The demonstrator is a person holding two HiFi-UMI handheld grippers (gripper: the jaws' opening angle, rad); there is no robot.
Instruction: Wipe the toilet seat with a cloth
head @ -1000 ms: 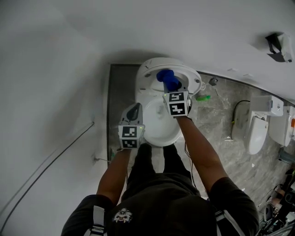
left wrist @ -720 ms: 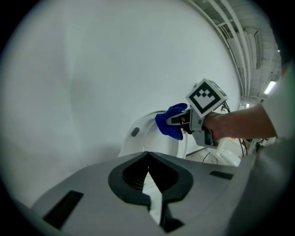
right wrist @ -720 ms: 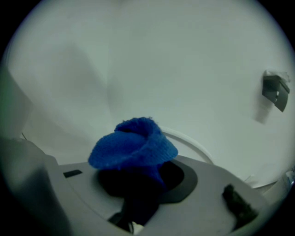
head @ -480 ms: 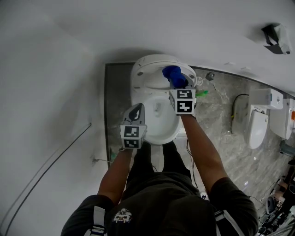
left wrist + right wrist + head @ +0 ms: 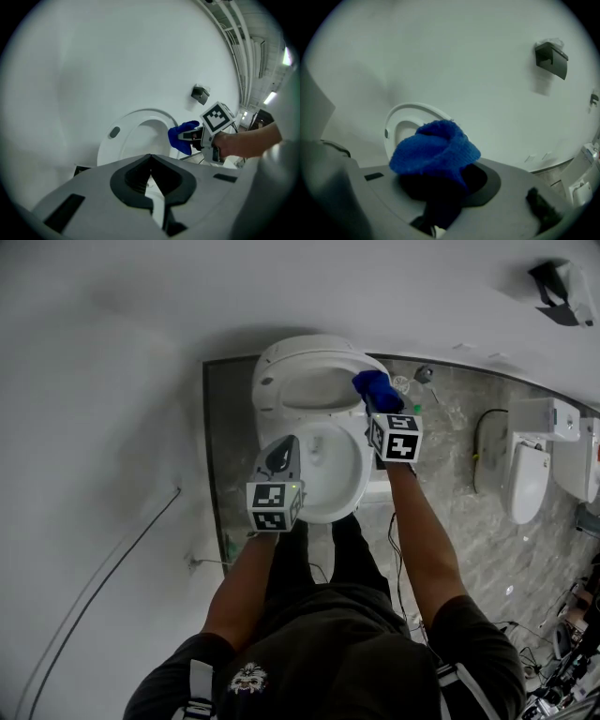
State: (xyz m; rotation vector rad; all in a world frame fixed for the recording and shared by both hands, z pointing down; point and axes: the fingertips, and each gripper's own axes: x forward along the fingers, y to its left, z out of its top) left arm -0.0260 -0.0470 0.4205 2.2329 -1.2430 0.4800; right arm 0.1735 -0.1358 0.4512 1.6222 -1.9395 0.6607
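Seat (image 5: pixel 281 362) stands raised against the wall, behind the bowl (image 5: pixel 323 515). Right gripper (image 5: pixel 375 401) is clenched on the blue cloth (image 5: pixel 379 385), which bunches out past the jaws.

Change over the last second: the cloth has travelled from the middle of the seat across to the seat's right edge. Whether it presses on the rim there or sits just beside it, I cannot tell from the head view.

Left gripper (image 5: pixel 280 454) is clamped tight with nothing in it and hangs in front of the seat, on the left, over the bowl.

Reading: one sweep across the seat looks to be ending at the right side. The seat's left side probably remains to be wiped. The next stroke likely needs a reversal, or a run down the seat's right limb, with the cloth kept pressed on.
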